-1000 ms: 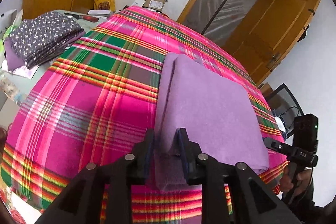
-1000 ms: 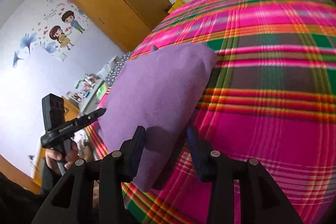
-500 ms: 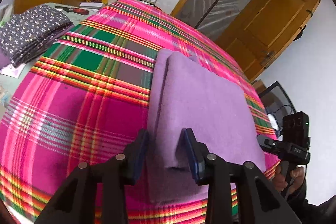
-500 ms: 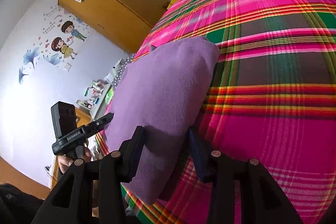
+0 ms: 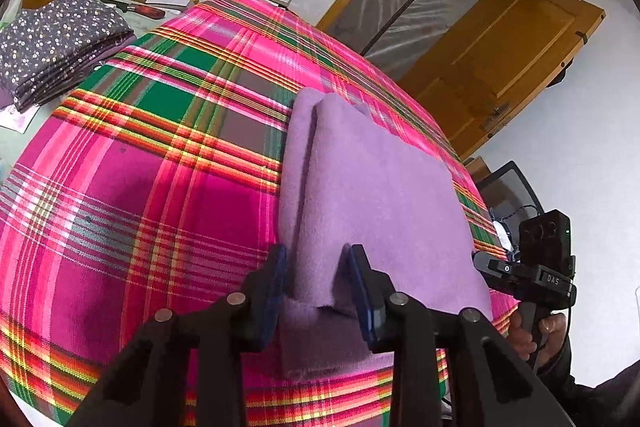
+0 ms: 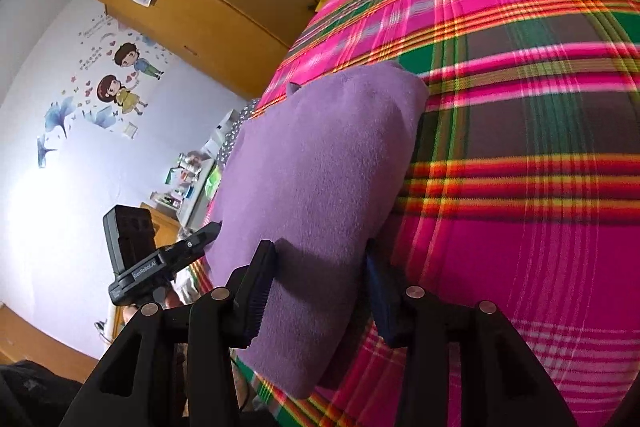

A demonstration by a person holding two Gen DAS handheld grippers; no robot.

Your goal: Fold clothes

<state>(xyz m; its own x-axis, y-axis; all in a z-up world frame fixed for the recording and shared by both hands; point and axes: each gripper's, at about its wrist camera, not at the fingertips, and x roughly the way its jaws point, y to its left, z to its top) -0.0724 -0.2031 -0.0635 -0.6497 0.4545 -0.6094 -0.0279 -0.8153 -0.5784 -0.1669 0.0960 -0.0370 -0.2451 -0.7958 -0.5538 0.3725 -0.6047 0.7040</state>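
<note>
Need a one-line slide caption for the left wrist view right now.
Left hand-held gripper open astride the near edge of the folded purple cloth on the pink plaid bedspread.

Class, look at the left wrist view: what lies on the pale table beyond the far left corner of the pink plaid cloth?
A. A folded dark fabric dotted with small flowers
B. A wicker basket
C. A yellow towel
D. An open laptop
A: a folded dark fabric dotted with small flowers sits there, stacked in layers beside the pink plaid cloth.

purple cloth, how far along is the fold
Done: purple cloth lies folded in layers on the plaid cover. In hand: left hand-held gripper and right hand-held gripper, jaws just opening, straddle its near edge. Left: perhaps joining the dotted stack.
</note>
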